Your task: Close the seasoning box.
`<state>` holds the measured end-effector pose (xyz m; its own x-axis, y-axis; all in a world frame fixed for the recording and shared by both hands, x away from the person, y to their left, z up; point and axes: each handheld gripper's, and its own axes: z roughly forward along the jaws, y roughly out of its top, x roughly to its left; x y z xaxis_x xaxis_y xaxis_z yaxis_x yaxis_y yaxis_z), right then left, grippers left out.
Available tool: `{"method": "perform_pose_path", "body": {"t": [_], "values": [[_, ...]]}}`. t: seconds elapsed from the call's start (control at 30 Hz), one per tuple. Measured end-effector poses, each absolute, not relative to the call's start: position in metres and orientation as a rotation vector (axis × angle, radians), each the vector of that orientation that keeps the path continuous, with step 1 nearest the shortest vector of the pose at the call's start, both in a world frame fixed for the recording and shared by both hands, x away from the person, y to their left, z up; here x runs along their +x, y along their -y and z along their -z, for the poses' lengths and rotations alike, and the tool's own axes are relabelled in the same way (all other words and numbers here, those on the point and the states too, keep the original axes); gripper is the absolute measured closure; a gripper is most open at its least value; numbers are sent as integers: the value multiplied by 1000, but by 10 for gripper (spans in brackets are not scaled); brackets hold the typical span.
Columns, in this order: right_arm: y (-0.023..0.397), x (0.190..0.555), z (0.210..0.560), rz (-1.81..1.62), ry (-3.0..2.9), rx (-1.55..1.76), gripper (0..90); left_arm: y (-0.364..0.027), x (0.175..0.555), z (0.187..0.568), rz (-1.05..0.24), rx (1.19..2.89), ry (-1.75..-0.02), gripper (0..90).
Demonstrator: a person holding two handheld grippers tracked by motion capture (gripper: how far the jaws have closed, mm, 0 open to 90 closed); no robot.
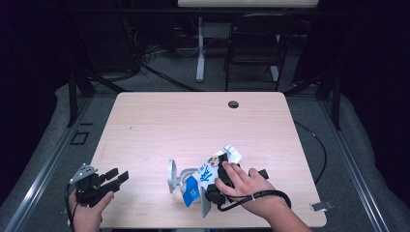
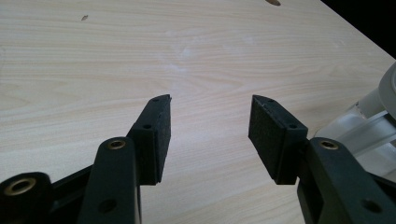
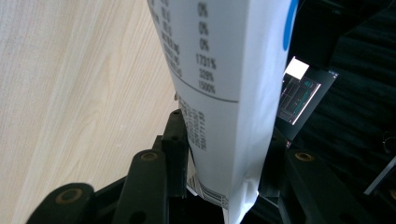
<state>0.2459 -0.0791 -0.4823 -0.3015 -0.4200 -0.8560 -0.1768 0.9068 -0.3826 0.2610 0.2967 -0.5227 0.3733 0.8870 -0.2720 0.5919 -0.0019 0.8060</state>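
At the lower middle of the high view, my right claw (image 1: 218,180) grips the white and blue printed carton (image 1: 209,175), tilted above the pale wooden desk (image 1: 193,125).

I judge this carton light and thin-walled: stiff along its folded edges but easily dented on the flat panels, and its coated skin may slip, so I'd hold low on the body across two opposite faces, much as now. The right gripper view shows the black pads (image 3: 176,149) pressing the carton's sides near its bottom seam, with printed figures on the panel; the high view adds a white plastic stand-like object (image 1: 175,178) just left of it. In the lower left corner, my left claw (image 1: 116,178) is released, its jaws apart with nothing between them.
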Motion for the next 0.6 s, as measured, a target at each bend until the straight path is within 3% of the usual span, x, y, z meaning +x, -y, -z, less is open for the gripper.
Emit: {"method": "perform_pose_path", "body": {"t": [0.6], "values": [[79,246,481,265,-1878,-439,652,-297,261,523,-396,1695,-1320,495]]}}
